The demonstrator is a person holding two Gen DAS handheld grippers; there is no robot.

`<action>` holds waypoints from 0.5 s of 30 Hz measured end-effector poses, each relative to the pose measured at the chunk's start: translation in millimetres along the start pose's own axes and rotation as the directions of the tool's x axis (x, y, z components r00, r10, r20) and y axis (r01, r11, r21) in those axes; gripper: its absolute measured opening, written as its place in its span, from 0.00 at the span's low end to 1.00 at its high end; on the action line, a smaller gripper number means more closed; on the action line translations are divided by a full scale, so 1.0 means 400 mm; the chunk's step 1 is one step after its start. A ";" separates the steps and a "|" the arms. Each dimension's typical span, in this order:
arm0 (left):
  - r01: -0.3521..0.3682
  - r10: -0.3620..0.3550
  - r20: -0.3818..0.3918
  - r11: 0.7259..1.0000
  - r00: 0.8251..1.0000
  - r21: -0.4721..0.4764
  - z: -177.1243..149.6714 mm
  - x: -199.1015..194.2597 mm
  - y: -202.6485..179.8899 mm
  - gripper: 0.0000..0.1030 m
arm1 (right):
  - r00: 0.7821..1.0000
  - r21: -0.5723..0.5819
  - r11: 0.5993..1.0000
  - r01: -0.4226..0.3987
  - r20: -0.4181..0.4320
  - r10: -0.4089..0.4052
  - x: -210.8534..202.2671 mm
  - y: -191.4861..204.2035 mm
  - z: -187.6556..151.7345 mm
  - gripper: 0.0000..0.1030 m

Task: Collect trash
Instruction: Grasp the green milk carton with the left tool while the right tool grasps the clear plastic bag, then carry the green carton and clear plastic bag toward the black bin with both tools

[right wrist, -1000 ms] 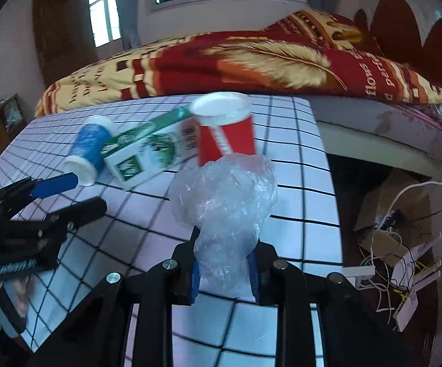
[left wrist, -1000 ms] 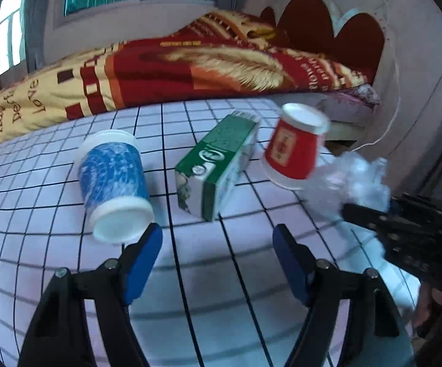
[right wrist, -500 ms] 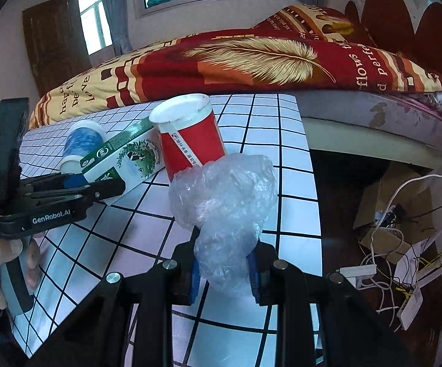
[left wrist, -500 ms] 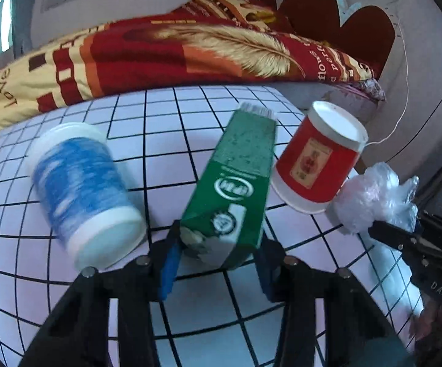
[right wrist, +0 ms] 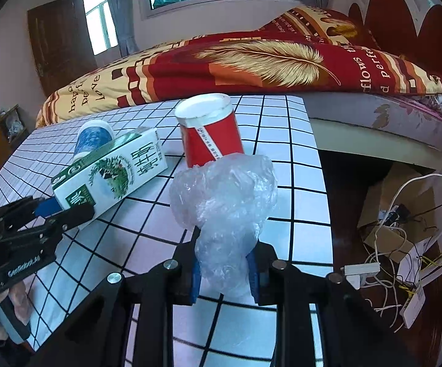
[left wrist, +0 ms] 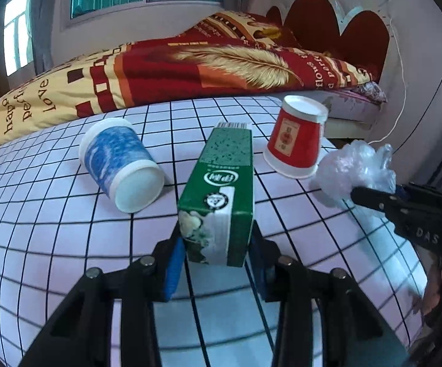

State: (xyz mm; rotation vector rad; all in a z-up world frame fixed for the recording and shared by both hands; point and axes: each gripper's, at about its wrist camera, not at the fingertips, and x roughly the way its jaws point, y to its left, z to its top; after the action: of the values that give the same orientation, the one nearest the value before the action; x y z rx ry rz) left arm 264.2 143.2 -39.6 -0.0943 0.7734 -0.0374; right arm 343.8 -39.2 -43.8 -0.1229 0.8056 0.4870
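L gripper [left wrist: 216, 257], wide open a sec ago, now closing on green milk carton [left wrist: 221, 195], pads at its sides. R gripper [right wrist: 224, 272] still clamps plastic wrap [right wrist: 224, 202]. Both hands loaded w/ trash; cups wait.

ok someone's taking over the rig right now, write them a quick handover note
Left gripper: jaws closing on the near end of the green milk carton, which lies on the checked table.
Right gripper: shut on the crumpled plastic bag, held above the table.
Blue cup lies on its side beside the carton; red cup stands upside down past it.
Done: bag picked up. Left: lift the carton, then both cups. No bin is in view.
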 end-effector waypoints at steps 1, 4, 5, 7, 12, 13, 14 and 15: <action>0.001 -0.001 0.005 1.000 1.000 0.003 -0.005 -0.010 -0.002 0.38 | 1.000 -0.002 1.000 -0.003 0.003 0.003 -0.006 0.003 -0.002 0.24; -0.005 0.005 0.033 1.000 0.999 0.004 -0.017 -0.043 -0.005 0.38 | 1.000 -0.015 1.000 -0.003 0.009 0.003 -0.028 0.014 -0.011 0.24; -0.003 0.003 0.041 1.000 0.999 -0.005 -0.019 -0.054 -0.002 0.38 | 1.000 -0.020 1.000 -0.002 0.011 0.002 -0.037 0.019 -0.014 0.23; -0.002 0.002 0.046 1.000 0.999 -0.014 -0.024 -0.067 0.001 0.38 | 1.000 -0.026 1.000 0.000 0.014 0.000 -0.051 0.024 -0.022 0.23; -0.011 0.013 0.055 0.999 0.998 -0.032 -0.043 -0.107 0.006 0.37 | 0.999 -0.023 1.000 0.004 0.036 -0.003 -0.108 0.033 -0.043 0.23; -0.012 0.013 0.057 0.999 0.998 -0.033 -0.048 -0.118 0.005 0.37 | 0.999 -0.023 1.000 0.006 0.041 -0.005 -0.121 0.035 -0.049 0.23; -0.014 0.017 0.061 0.999 0.998 -0.034 -0.054 -0.130 0.004 0.37 | 0.999 -0.024 1.000 0.006 0.044 -0.005 -0.133 0.037 -0.055 0.23; -0.016 0.018 0.063 0.999 0.998 -0.035 -0.061 -0.138 0.003 0.37 | 0.999 -0.026 1.000 0.007 0.047 -0.006 -0.143 0.039 -0.061 0.23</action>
State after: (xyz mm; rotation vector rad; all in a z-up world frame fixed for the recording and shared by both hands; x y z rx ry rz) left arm 207.7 146.4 -18.5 -0.1215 0.7113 -0.0051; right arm 286.8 -53.7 -18.3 -0.1374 0.7530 0.4925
